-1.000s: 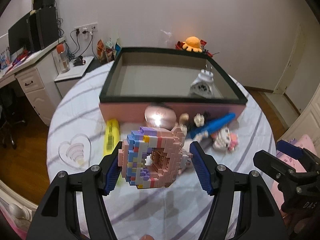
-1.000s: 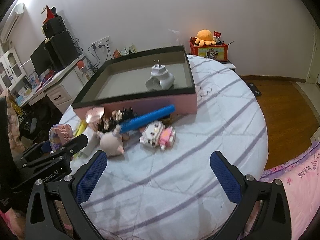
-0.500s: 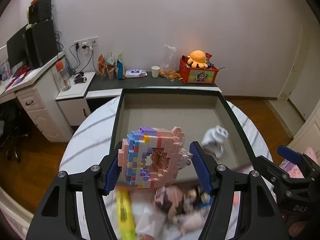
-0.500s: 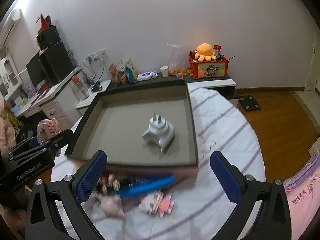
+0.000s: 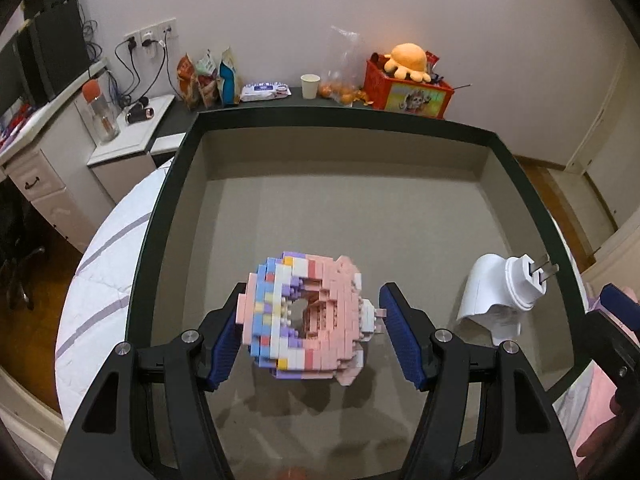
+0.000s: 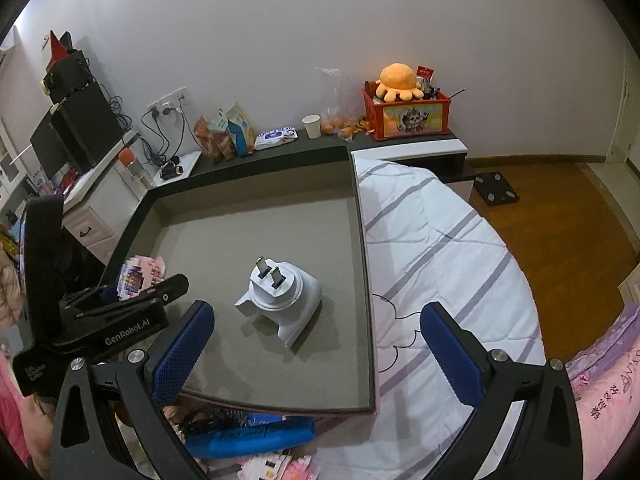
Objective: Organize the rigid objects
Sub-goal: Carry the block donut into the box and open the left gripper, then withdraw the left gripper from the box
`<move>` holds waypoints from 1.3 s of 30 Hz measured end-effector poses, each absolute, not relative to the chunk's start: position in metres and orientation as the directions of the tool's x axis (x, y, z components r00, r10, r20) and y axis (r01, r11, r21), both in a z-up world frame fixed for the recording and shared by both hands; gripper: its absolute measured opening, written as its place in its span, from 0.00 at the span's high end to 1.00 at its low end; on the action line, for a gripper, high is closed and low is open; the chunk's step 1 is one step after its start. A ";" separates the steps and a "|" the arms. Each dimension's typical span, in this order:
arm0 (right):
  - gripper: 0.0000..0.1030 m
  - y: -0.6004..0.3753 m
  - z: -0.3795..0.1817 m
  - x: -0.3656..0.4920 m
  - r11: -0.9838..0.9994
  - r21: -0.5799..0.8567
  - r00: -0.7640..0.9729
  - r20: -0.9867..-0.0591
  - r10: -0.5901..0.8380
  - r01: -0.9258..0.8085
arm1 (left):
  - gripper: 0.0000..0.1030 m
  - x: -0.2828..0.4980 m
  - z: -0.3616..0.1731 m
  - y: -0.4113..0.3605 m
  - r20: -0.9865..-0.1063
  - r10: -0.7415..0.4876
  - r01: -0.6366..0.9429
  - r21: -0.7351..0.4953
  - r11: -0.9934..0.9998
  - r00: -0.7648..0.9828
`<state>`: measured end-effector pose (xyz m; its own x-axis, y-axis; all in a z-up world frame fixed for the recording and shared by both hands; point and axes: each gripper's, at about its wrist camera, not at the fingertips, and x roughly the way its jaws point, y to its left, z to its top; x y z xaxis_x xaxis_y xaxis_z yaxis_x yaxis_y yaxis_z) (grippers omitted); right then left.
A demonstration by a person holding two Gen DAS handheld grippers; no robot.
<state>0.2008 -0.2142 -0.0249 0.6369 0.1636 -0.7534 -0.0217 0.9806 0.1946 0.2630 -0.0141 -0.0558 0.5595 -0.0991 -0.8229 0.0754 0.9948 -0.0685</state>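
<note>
My left gripper [image 5: 310,334] is shut on a pastel pink, blue and purple brick-built ring [image 5: 304,318] and holds it above the grey floor of the open box [image 5: 340,216]. A white plug adapter [image 5: 502,294] lies in the box to the right. In the right wrist view the box [image 6: 256,248] lies ahead with the adapter [image 6: 282,298] in its middle, and the left gripper [image 6: 136,292] holds the brick ring [image 6: 140,274] over its left rim. My right gripper [image 6: 316,346] is open and empty above the box's near edge.
A blue tube [image 6: 248,436], a dark spiky item [image 6: 208,418] and a pink brick toy [image 6: 280,466] lie on the striped white cloth [image 6: 436,248] in front of the box. Behind the box stand snack bags [image 5: 206,80], a paper cup [image 5: 310,85] and a red crate with an orange plush [image 5: 408,80].
Both grippers have risen and moved forward over the box. The brick ring, still held, has gone from above the cloth in front of the box to above the box floor.
</note>
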 end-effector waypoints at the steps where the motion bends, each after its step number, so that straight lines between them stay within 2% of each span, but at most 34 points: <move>1: 0.00 -0.214 -0.026 0.201 0.980 0.196 0.636 -0.754 0.165 -0.021 | 0.34 0.264 -0.055 -0.013 -0.820 -0.094 0.074 -0.063 0.995 0.564; 5: 0.00 -0.214 -0.028 0.202 0.979 0.201 0.630 -0.758 0.171 -0.023 | 0.14 0.261 -0.054 -0.012 -0.818 -0.066 0.063 -0.036 0.997 0.571; 9: 0.00 -0.212 -0.026 0.198 0.980 0.198 0.631 -0.757 0.172 -0.029 | 0.01 0.258 -0.050 -0.013 -0.813 -0.068 0.068 -0.034 0.997 0.578; 18: 0.00 -0.214 -0.008 0.173 0.980 0.199 0.662 -0.731 0.169 -0.032 | 0.00 0.222 -0.021 -0.006 -0.769 -0.070 0.072 -0.031 0.997 0.635; 26: 0.00 -0.209 0.011 0.131 0.979 0.197 0.698 -0.693 0.182 -0.059 | 0.00 0.152 0.013 0.005 -0.707 -0.079 0.064 -0.048 0.997 0.703; 39: 0.00 -0.197 -0.008 0.053 0.982 0.157 0.701 -0.688 0.187 -0.108 | 0.00 0.036 0.005 0.023 -0.665 -0.037 -0.003 -0.059 0.998 0.746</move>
<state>0.0530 -0.1972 -0.0076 0.7010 0.1872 -0.6882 -0.1083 0.9817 0.1568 0.0357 0.0232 0.0049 0.7459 -0.0372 -0.6651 -0.0027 0.9983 -0.0589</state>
